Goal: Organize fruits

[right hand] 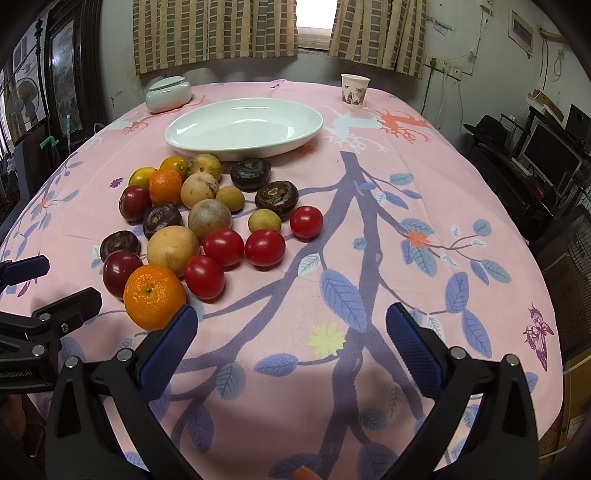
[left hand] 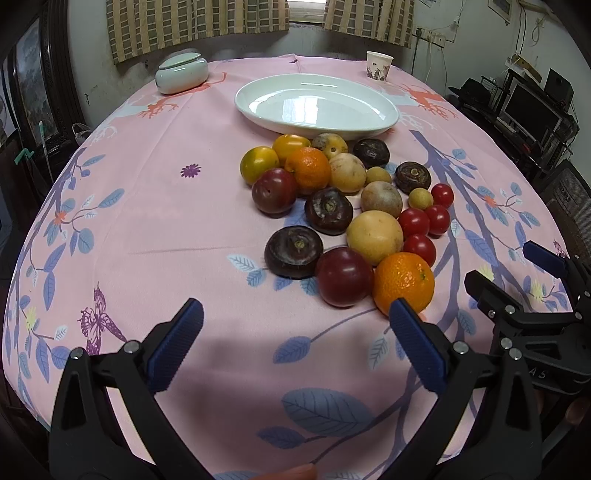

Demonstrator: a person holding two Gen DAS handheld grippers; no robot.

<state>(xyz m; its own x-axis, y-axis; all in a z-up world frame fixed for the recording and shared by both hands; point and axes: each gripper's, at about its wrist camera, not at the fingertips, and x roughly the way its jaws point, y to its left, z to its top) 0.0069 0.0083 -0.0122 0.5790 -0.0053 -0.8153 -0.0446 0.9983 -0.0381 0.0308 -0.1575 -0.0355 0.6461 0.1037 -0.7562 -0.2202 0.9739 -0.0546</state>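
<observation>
Fruits lie in a loose cluster on a pink tablecloth (left hand: 177, 229) printed with blue leaves, purple branches and butterflies. In the left wrist view the cluster sits at about 1 o'clock from the left gripper (left hand: 295, 343), whose blue-padded jaws are spread wide apart with nothing between them. Nearest to it is an orange mandarin (left hand: 403, 282), just above the tip of the gripper's right finger. A dark red plum (left hand: 344, 277) touches the mandarin at its 9 o'clock, and a dark brown water chestnut (left hand: 293, 252) lies just beyond the plum at 10 o'clock. A pale yellow round fruit (left hand: 374, 236) rests behind them, with four red cherry tomatoes (left hand: 413, 221) at its 3 o'clock. More plums, water chestnuts, yellow fruits and a second mandarin (left hand: 307, 170) fill the far part of the cluster.

A white oval dish (left hand: 369, 122) stands empty at 12 o'clock from the fruit, its near rim just beside the farthest pieces. A pale green lidded jar (left hand: 181, 74) sits at the dish's 10 o'clock, and a paper cup (left hand: 378, 65) at its 1 o'clock. Checked curtains (left hand: 192, 26) hang behind the table.

In the right wrist view the right gripper (right hand: 291, 339) hovers over bare cloth, its jaws likewise released and wide. The fruit cluster lies at its 11 o'clock.
</observation>
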